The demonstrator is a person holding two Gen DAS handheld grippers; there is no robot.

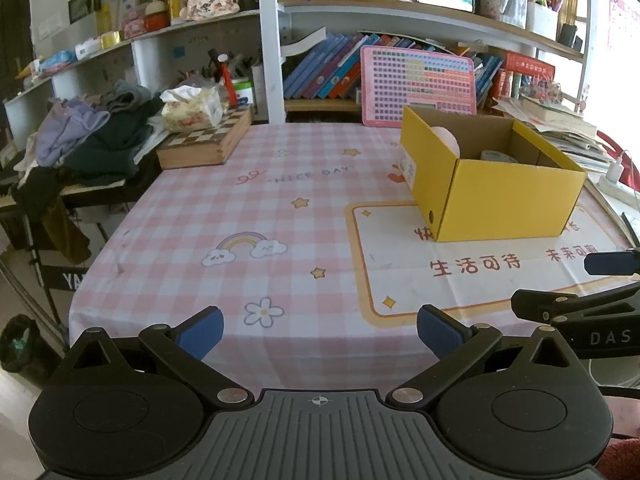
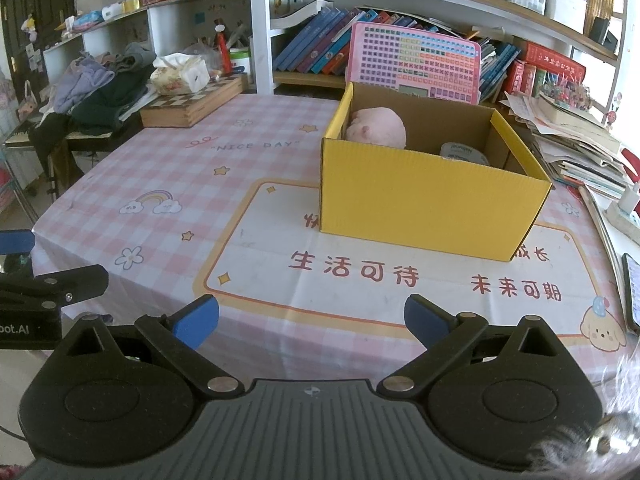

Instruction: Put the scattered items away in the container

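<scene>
Both the left gripper (image 1: 320,334) and right gripper (image 2: 311,322) gape empty; the yellow cardboard box (image 2: 424,200) sits upper right, nearer the right one.

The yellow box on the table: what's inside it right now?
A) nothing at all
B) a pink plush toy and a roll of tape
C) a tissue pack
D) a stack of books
B: in the right wrist view the yellow box holds a pink plush toy at its left and a roll of tape beside it.
</scene>
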